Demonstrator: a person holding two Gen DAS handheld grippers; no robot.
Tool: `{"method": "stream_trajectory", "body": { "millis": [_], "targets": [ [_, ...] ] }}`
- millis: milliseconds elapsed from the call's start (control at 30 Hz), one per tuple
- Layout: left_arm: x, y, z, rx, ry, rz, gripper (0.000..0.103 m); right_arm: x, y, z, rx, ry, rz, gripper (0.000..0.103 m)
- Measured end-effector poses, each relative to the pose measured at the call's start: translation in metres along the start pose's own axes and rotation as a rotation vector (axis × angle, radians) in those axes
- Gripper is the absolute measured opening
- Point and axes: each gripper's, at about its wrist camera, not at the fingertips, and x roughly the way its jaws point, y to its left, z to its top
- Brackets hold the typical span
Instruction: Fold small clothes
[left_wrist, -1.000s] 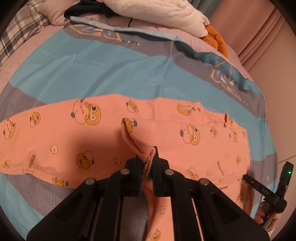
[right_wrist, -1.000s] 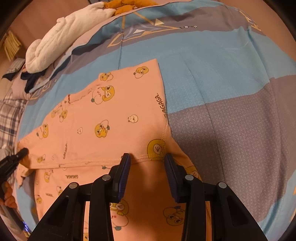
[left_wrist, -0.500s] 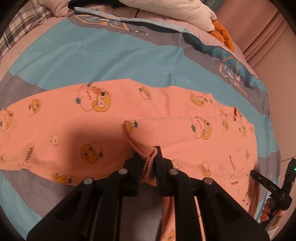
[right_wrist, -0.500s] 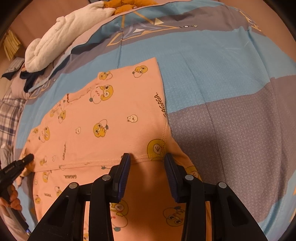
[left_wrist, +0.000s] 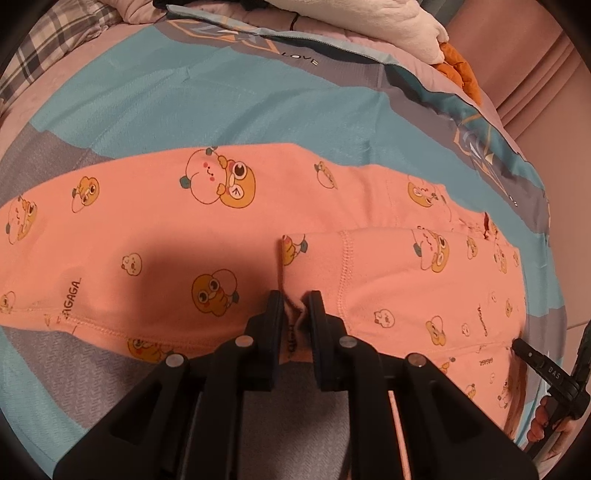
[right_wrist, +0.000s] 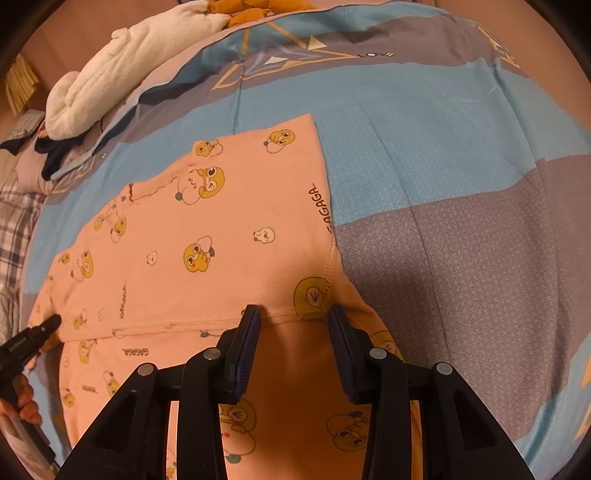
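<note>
A salmon-pink small garment (left_wrist: 147, 206) printed with yellow cartoon ducks lies spread on the bed; it also fills the middle of the right wrist view (right_wrist: 240, 221). One part is folded over onto it as a flap (left_wrist: 388, 280). My left gripper (left_wrist: 294, 306) sits low at the flap's corner. Its jaws are slightly apart, with the bunched edge of cloth loose between them. My right gripper (right_wrist: 293, 314) is open, with its tips at the stitched hem and nothing pinched. Each gripper shows at the edge of the other's view: the right gripper (left_wrist: 535, 365) and the left gripper (right_wrist: 33, 339).
The bed cover (right_wrist: 443, 147) is blue and grey. At the far end lie a white fluffy blanket (left_wrist: 388, 22), an orange plush toy (left_wrist: 461, 70), a plaid cloth (left_wrist: 48, 48) and a dark garment (right_wrist: 55, 155). A person's hand (right_wrist: 26, 402) holds the left tool.
My left gripper has come down toward the garment, laying the lifted fold flat. Its jaws, tight on the cloth before, now stand slightly apart. The right gripper has not moved.
</note>
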Motion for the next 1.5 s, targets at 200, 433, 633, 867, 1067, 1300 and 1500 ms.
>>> {"method": "stream_trajectory", "body": {
  "millis": [200,433,633,867,1067,1300,1500],
  "targets": [
    [-0.009,0.0,-0.002,-0.018,0.0,0.009,0.019,-0.014,0.011,-0.004,-0.022,-0.016,-0.036,0.04],
    [-0.053,-0.001,-0.014,-0.016,-0.065,-0.012,0.034,-0.07,0.039,-0.009,-0.107,-0.149,-0.05,0.04],
    [-0.11,-0.002,-0.027,-0.012,-0.188,-0.043,0.067,-0.124,0.067,-0.011,-0.171,-0.286,0.018,0.063],
    [-0.144,0.007,-0.044,-0.054,-0.286,-0.03,0.091,-0.164,0.096,-0.023,-0.256,-0.402,0.115,0.086],
    [-0.146,0.037,-0.057,-0.162,-0.288,0.039,0.091,-0.175,0.102,-0.036,-0.274,-0.447,0.178,0.095],
    [-0.144,0.068,-0.063,-0.241,-0.287,0.094,0.091,-0.167,0.106,-0.041,-0.242,-0.437,0.168,0.095],
    [-0.135,0.1,-0.059,-0.318,-0.301,0.132,0.091,-0.158,0.104,-0.042,-0.209,-0.413,0.109,0.095]
  ]
}}
